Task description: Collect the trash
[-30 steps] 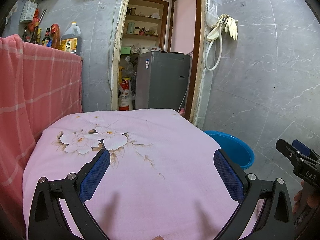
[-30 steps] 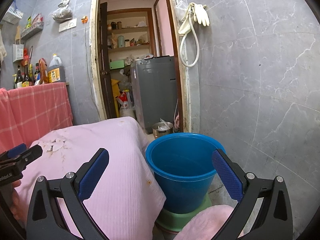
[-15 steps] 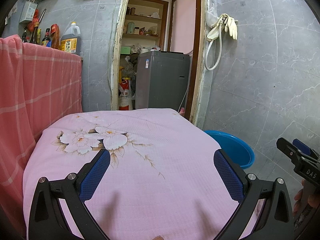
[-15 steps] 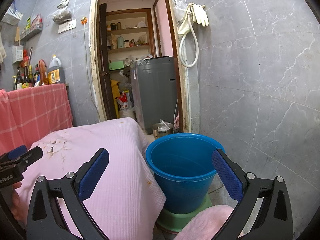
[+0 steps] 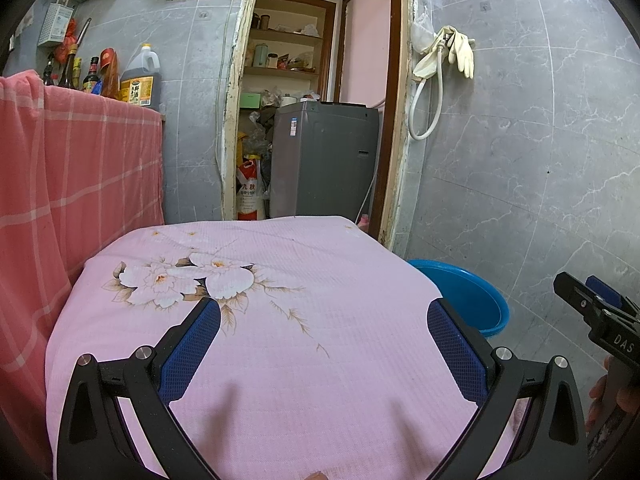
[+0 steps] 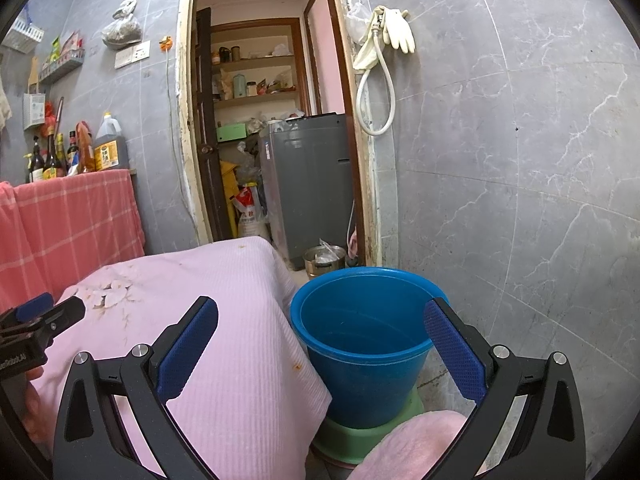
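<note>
Blue bucket (image 6: 362, 344) stands on a green base beside the pink floral cloth (image 5: 280, 300); both grippers' jaws gape wide, holding nothing.

washing machine (image 5: 324, 160), rubber gloves (image 5: 460, 54), perhaps oil jug (image 5: 141, 80)

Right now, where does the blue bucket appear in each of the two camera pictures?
Left wrist view: the blue bucket is at the right, partly hidden behind the edge of the pink cloth.
Right wrist view: the blue bucket is low in the centre, fully shown, on a green base.
Shared landmark: the grey washing machine in the doorway.
</note>
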Demonstrator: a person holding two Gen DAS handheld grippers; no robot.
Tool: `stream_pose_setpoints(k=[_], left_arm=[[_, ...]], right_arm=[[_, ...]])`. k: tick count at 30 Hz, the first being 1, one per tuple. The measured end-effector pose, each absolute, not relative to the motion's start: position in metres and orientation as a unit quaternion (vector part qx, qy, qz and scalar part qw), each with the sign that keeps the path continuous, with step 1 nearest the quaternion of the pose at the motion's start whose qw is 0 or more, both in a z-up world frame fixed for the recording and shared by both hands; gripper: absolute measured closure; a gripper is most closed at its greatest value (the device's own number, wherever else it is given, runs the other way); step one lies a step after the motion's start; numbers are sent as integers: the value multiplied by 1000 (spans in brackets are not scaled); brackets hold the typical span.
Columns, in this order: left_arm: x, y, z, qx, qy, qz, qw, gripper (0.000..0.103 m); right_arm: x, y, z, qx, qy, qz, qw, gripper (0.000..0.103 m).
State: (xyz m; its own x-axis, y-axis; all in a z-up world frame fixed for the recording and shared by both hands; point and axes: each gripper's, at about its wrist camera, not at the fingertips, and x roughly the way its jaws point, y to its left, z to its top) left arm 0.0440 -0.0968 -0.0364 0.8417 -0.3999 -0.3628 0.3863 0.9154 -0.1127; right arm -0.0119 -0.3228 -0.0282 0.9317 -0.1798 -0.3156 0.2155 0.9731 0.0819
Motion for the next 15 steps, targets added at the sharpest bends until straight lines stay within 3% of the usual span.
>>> stream_pose_setpoints(k=[15], left_arm=[[45,-92,-37,-18,194,-207,959,2]], right_arm=[[-12,-322,-28,58,155,-101,981,0]])
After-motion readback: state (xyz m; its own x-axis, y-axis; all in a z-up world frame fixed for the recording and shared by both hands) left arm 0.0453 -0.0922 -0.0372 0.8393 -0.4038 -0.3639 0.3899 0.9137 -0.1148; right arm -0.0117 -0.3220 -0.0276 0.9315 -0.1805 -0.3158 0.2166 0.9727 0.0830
